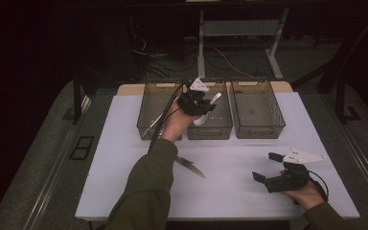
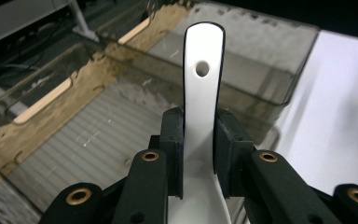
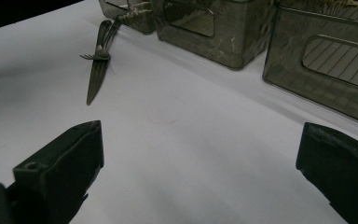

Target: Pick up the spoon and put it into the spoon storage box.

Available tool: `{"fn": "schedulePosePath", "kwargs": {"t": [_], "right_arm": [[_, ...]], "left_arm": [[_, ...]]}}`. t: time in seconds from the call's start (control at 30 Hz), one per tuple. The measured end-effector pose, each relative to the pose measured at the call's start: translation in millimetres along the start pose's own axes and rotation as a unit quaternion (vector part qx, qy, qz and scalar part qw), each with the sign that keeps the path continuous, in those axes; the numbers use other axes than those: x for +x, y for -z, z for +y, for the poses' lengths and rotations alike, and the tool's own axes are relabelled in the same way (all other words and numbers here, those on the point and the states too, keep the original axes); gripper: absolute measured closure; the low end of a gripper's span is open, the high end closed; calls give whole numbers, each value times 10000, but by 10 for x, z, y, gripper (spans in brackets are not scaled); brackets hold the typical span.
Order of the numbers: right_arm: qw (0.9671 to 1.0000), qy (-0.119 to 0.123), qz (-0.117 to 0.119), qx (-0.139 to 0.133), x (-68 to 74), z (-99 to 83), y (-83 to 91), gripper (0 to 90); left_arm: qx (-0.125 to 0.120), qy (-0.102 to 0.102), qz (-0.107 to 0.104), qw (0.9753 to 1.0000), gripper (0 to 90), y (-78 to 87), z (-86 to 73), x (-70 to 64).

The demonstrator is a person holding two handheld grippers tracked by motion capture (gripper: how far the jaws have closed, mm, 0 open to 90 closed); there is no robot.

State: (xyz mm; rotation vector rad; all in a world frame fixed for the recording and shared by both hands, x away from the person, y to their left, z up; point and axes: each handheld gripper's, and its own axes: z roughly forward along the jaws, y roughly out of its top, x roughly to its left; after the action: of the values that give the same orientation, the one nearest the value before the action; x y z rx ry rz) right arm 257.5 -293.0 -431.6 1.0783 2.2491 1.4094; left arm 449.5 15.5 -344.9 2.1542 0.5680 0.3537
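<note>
My left gripper (image 1: 206, 108) is shut on a white spoon (image 1: 214, 99), held above the middle bin (image 1: 210, 132) of three clear grey bins. In the left gripper view the spoon's handle (image 2: 201, 93), with a hole near its end, stands up between the jaws of the left gripper (image 2: 199, 128), and a ribbed bin floor (image 2: 98, 140) lies below. My right gripper (image 1: 267, 166) rests at the table's front right, open wide and holding nothing. The right gripper (image 3: 200, 149) looks toward a knife (image 3: 94, 81) with a fork (image 3: 101, 49) lying against it.
The left bin (image 1: 146, 109) and the right bin (image 1: 258, 130) flank the middle one at the back of the white table (image 1: 230, 191). The knife (image 1: 191, 167) lies mid-table, partly under the left forearm. Dark floor and desk legs lie beyond the table.
</note>
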Motion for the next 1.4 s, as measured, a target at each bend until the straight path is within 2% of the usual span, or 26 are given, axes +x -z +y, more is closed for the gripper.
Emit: {"fn": "schedulePosePath", "kwargs": {"t": [0.1,0.2,0.43,0.57,0.87,1.07,1.13,1.3,1.4], "right_arm": [[10000,0,6,0,1,1,1,6],[10000,3,-1,-8,1,1,1,6],[10000,-4,4,12,4,0,1,6],[10000,-5,9,4,2,0,1,6],[10000,6,-4,-5,0,1,1,6],[10000,4,-18,-10,2,0,5,6],[10000,-6,-20,-7,3,0,8,6],[10000,4,-28,1,2,0,1,6],[10000,-3,-38,10,2,0,-2,6]], "left_arm": [[189,59,-6,9998,738,-51,-36,5],[346,-21,-33,9994,738,-90,-60,11],[482,-10,-70,9988,726,-175,-98,-1],[390,44,14,9992,638,-164,-103,0],[108,210,-100,9997,569,-54,-119,14],[-65,249,-230,9994,536,106,-156,-27],[-122,277,-279,9992,553,180,-192,-54],[-236,331,-361,9985,692,386,-331,-107],[-188,270,-343,9989,772,481,-423,-136]]}}
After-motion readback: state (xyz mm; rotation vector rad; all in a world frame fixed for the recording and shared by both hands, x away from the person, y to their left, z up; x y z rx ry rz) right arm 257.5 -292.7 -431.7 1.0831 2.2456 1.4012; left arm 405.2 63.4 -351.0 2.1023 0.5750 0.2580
